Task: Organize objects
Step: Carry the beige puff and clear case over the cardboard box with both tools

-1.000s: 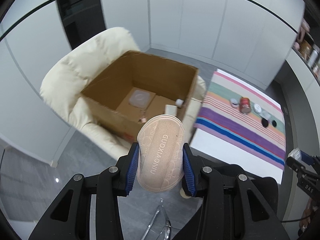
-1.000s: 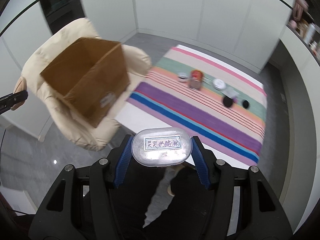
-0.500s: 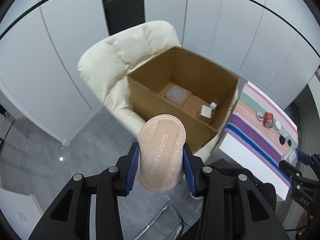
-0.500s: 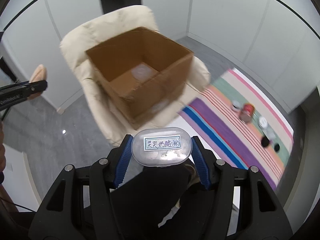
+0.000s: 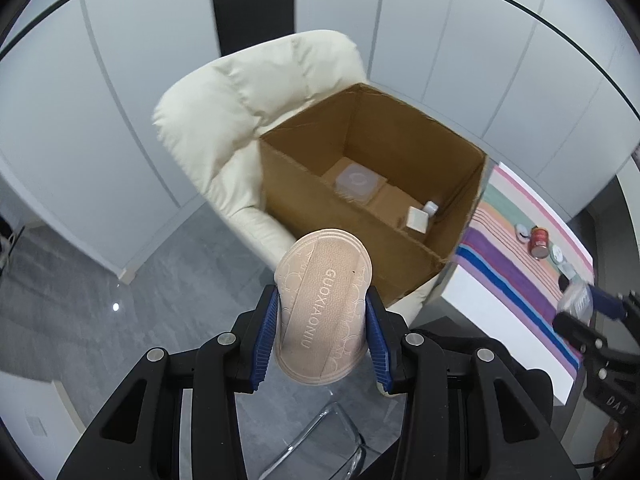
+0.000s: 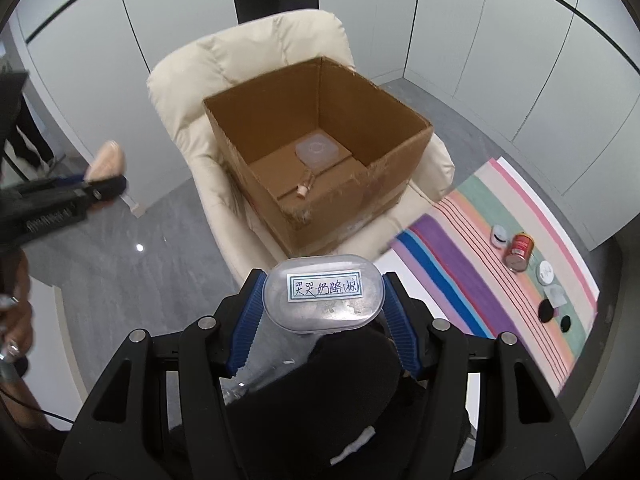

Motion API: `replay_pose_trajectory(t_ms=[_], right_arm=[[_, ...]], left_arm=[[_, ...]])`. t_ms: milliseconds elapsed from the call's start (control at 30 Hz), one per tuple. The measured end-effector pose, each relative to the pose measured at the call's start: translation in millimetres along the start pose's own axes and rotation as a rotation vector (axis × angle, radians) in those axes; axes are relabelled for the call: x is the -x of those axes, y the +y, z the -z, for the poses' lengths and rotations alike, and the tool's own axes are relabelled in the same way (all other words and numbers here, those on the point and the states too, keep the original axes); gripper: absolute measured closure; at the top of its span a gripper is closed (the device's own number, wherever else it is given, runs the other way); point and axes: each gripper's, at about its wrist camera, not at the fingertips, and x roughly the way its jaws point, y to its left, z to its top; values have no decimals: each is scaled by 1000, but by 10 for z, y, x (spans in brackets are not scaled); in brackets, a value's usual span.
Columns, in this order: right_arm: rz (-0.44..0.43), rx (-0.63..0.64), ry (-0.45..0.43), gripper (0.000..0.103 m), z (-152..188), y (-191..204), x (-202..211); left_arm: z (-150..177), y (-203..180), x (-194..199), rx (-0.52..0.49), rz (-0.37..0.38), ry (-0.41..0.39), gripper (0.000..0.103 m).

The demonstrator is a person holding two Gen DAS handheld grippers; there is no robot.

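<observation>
Carrying step: left tongs (image 5: 322, 322) clamp insole (image 5: 325, 308), right tongs (image 6: 322, 306) clamp labelled tub (image 6: 323, 294). Next, likely drop both into box (image 6: 256, 168), frame centre.

Colours seen — box, chair, cloth

The cardboard box (image 6: 320, 148) was brown, the armchair (image 6: 240, 60) cream, the tablecloth (image 6: 480, 264) striped — pink, green, purple, blue.
</observation>
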Motion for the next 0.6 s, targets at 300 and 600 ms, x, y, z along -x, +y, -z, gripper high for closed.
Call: replay_pose_trajectory(t_ms=[300,600], right_arm=[[19,-19,-42,42,-814,-80,-293],[53,-35,23,42,-1492,-241,-998]], left_arm=[[-711,-340,-248,-109,60,-25,61],[-1410,-473,-909,-88,72,44,61]])
